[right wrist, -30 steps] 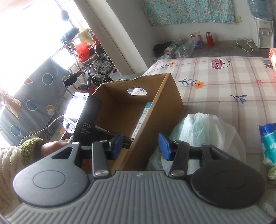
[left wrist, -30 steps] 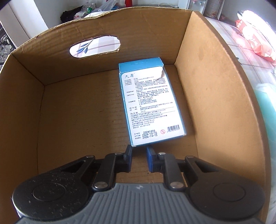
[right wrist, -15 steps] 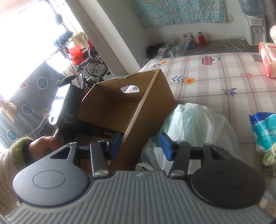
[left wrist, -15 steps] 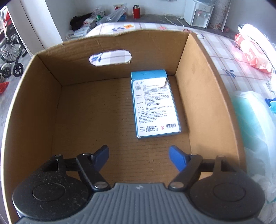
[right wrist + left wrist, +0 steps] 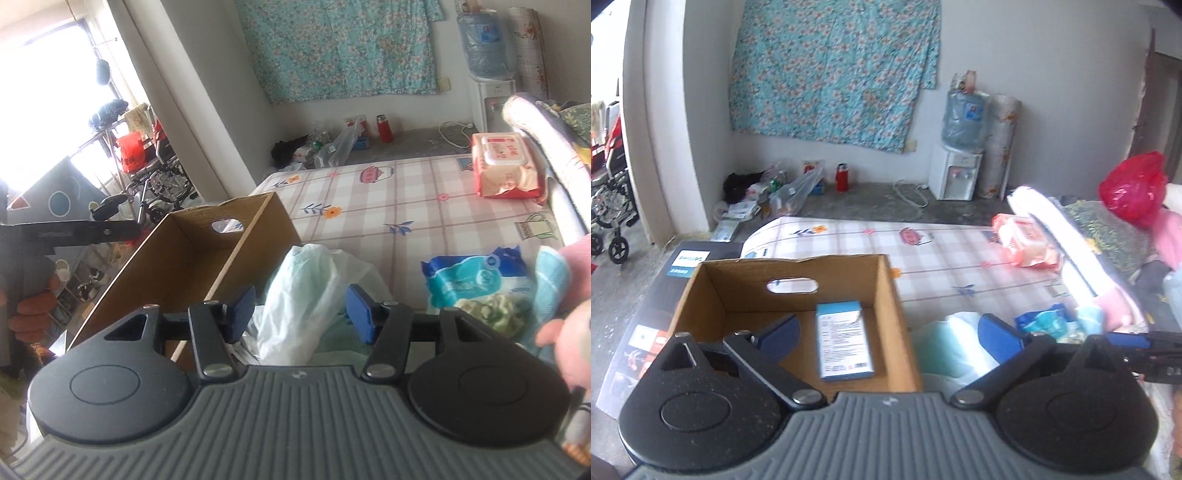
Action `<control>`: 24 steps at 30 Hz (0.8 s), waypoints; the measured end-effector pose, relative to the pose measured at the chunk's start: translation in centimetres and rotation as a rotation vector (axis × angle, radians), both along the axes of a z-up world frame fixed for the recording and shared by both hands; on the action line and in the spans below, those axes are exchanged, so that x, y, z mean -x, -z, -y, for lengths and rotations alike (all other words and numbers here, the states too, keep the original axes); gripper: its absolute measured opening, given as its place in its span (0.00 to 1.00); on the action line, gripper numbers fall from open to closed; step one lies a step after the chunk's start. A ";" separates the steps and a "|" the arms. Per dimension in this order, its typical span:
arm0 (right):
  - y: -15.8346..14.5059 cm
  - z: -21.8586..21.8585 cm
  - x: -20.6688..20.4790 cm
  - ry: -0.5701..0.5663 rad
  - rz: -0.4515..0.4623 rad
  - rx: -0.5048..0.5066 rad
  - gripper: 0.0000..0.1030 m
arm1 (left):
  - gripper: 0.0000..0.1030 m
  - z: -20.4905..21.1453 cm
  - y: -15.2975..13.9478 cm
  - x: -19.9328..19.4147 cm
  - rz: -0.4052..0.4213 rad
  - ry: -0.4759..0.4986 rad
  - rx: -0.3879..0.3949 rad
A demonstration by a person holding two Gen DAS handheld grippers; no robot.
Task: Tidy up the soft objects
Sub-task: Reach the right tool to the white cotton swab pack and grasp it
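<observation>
An open cardboard box (image 5: pixel 890 295) (image 5: pixel 236 266) stands at the mattress's near left corner. A blue and white carton (image 5: pixel 842 343) lies flat on its floor. My left gripper (image 5: pixel 886 338) is open and empty, held high above the box's near edge. My right gripper (image 5: pixel 301 312) is open and empty, with a white and pale-green plastic bag (image 5: pixel 306 291) (image 5: pixel 953 347) lying between its fingers, just right of the box. A blue tissue pack (image 5: pixel 476 277) lies further right.
A checked mattress (image 5: pixel 388 199) carries a pink wet-wipes pack (image 5: pixel 506 162) (image 5: pixel 1023 243) at the back right. Pink soft things (image 5: pixel 569 314) and bedding (image 5: pixel 1108 236) crowd the right side. A dark printed board (image 5: pixel 653 314) lies under the box's left. A wheelchair (image 5: pixel 609 206) stands at the left.
My left gripper opened, let go of the blue carton on the box floor, and pulled back and up out of the box. My right gripper opened wider and shifted right over the plastic bag.
</observation>
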State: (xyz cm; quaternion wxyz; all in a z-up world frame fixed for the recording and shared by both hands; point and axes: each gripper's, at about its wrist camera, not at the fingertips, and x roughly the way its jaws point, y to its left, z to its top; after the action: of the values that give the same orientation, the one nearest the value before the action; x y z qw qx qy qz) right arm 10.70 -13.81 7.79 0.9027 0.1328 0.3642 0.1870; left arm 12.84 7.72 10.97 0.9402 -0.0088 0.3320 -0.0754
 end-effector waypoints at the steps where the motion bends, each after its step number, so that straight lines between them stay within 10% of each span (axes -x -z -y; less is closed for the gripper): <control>1: -0.1 1.1 0.6 0.023 0.004 0.009 0.53 | 1.00 0.9 0.0 0.6 0.013 0.025 0.012; 12: 2.3 10.0 6.3 0.214 -0.068 0.058 0.53 | 0.96 12.9 6.1 6.8 -0.014 0.317 0.074; 24: 9.0 10.8 6.8 0.180 -0.287 0.085 0.37 | 0.33 19.6 15.0 7.3 -0.201 0.396 0.007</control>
State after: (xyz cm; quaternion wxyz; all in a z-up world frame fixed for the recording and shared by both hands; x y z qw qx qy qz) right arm 3.93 -24.60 -1.17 0.8594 0.1517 0.4834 0.0689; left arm 5.53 -11.86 -4.02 0.8693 0.0459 0.4189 -0.2584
